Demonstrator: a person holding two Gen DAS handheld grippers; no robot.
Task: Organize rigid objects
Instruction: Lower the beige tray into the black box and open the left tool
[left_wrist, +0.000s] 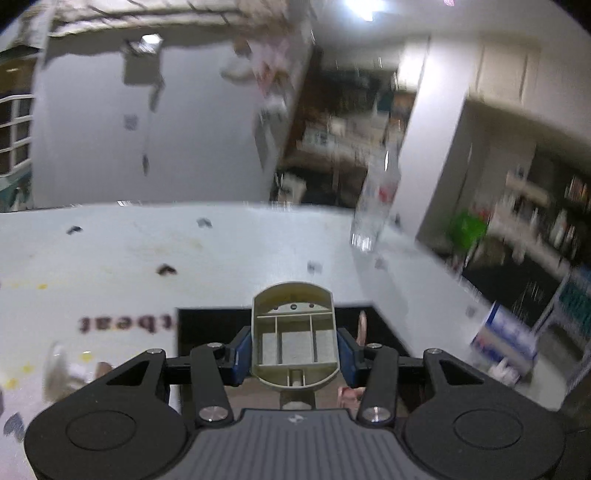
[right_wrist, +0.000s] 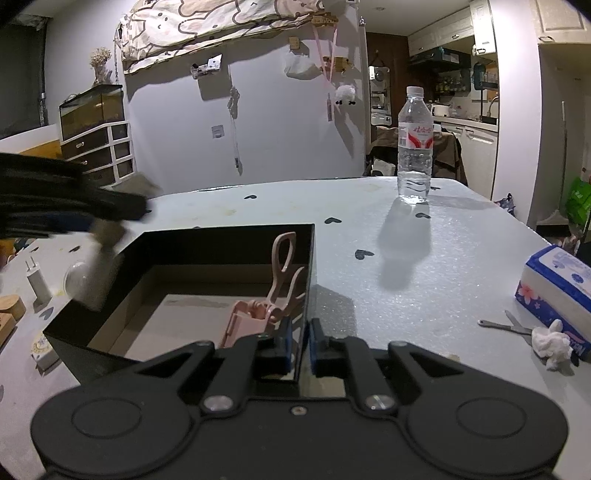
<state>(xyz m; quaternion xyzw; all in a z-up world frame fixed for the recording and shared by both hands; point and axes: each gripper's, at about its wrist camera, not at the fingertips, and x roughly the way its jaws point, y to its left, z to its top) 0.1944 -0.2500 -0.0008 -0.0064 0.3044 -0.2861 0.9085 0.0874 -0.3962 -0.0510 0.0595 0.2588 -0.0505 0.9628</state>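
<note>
Fingers (left_wrist: 236, 352) of the left gripper (left_wrist: 294, 354) pinch a beige part (left_wrist: 294, 332) above the black box (right_wrist: 110, 317); right gripper (right_wrist: 298, 347) clamps the box wall. Lower inside before releasing, clear of the pink curler (right_wrist: 282, 280).

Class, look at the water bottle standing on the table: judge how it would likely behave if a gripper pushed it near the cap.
The water bottle is tall on a narrow base, so a push near the cap would probably tip it. It looks nearly full, so likely heavy for its size. On its side, the round body may roll across the table.
</note>
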